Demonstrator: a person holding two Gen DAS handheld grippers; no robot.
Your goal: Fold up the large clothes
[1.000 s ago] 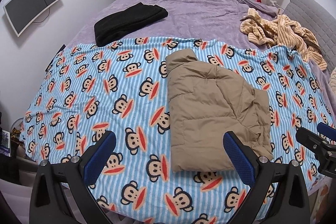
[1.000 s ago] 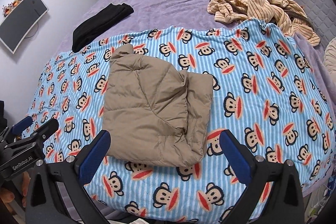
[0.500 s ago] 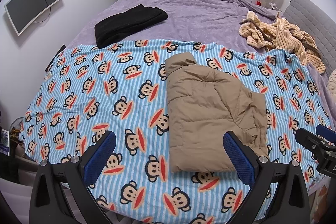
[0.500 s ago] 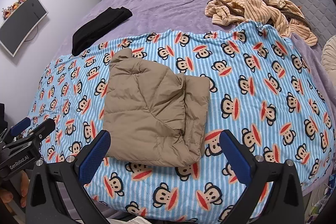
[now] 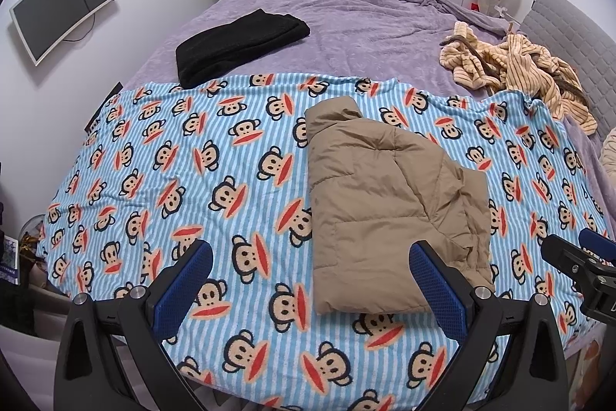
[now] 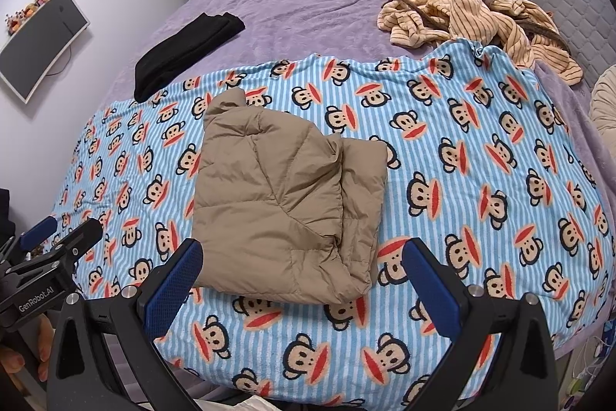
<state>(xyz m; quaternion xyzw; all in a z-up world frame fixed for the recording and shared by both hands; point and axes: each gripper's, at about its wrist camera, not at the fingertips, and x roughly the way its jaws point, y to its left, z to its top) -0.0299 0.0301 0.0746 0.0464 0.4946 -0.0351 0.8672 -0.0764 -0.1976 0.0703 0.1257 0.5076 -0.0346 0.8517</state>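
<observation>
Lying folded into a puffy, roughly rectangular bundle, the tan quilted jacket sits right of centre in the left wrist view and centre-left in the right wrist view, its stitched panels soft and creased, a rolled collar at its upper end and a narrower folded layer along its right side. It rests on a fleecy blue-and-white striped blanket printed with cartoon monkey faces, which covers the lower part of the frame. At the bottom of the left wrist view the left gripper is spread wide and holds nothing, its black arms tipped with textured blue pads; its right finger overlaps the jacket's lower right corner in the picture, though contact cannot be told. The right gripper is likewise wide and empty, its left pad near the jacket's lower left edge. Beyond the blanket spreads a plush purple bedspread. A folded black garment lies on it at upper left, and a crumpled cream striped garment heaps at upper right. A curved monitor hangs on the white wall at far upper left.
</observation>
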